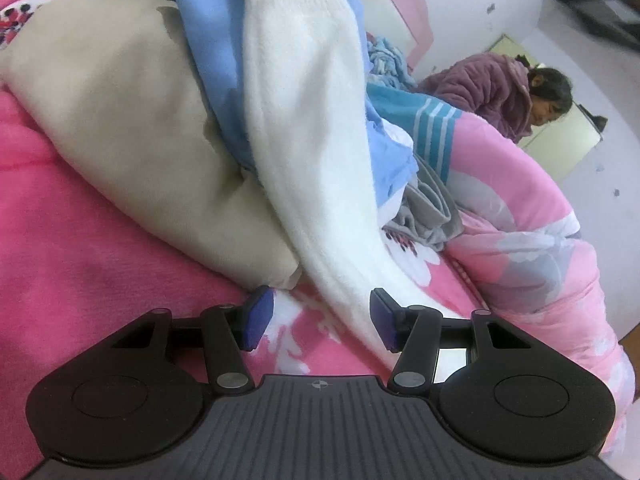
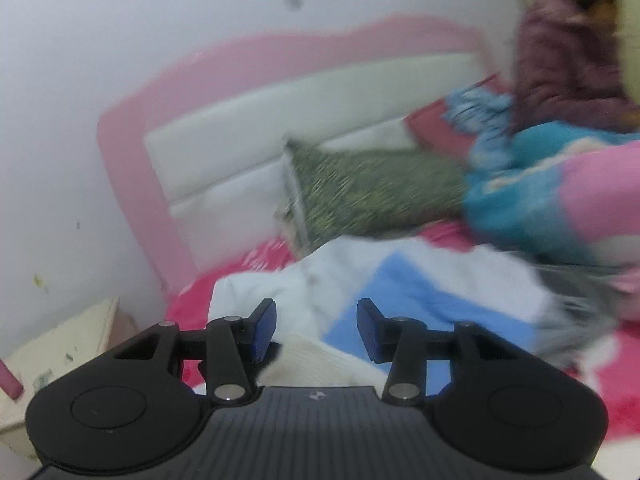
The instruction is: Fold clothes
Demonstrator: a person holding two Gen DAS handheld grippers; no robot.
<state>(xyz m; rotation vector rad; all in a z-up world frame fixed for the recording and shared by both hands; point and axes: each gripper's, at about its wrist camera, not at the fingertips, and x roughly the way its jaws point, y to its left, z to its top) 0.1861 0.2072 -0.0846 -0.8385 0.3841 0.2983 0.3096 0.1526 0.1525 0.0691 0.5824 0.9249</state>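
Observation:
A heap of clothes lies on the pink flowered blanket [image 1: 60, 260]: a beige garment [image 1: 132, 128], a light blue one [image 1: 216, 60], a grey one [image 1: 424, 216]. A long white fleecy garment [image 1: 304, 120] runs down across them. Its lower end passes between the pads of my left gripper [image 1: 320, 320], close to the right pad; the jaws stand apart and do not press it. My right gripper [image 2: 316, 330] is open and holds nothing. It hovers over a white and blue garment [image 2: 420, 292] and a cream ribbed cloth [image 2: 312, 356]. The right wrist view is blurred.
A rolled pink quilt [image 1: 520, 220] and a teal striped cloth [image 1: 420, 120] lie to the right. A person in a purple jacket [image 1: 488, 84] sits at the far side. A green pillow [image 2: 372, 192] leans on the white headboard [image 2: 280, 120]. A pale bedside cabinet [image 2: 60, 352] stands on the left.

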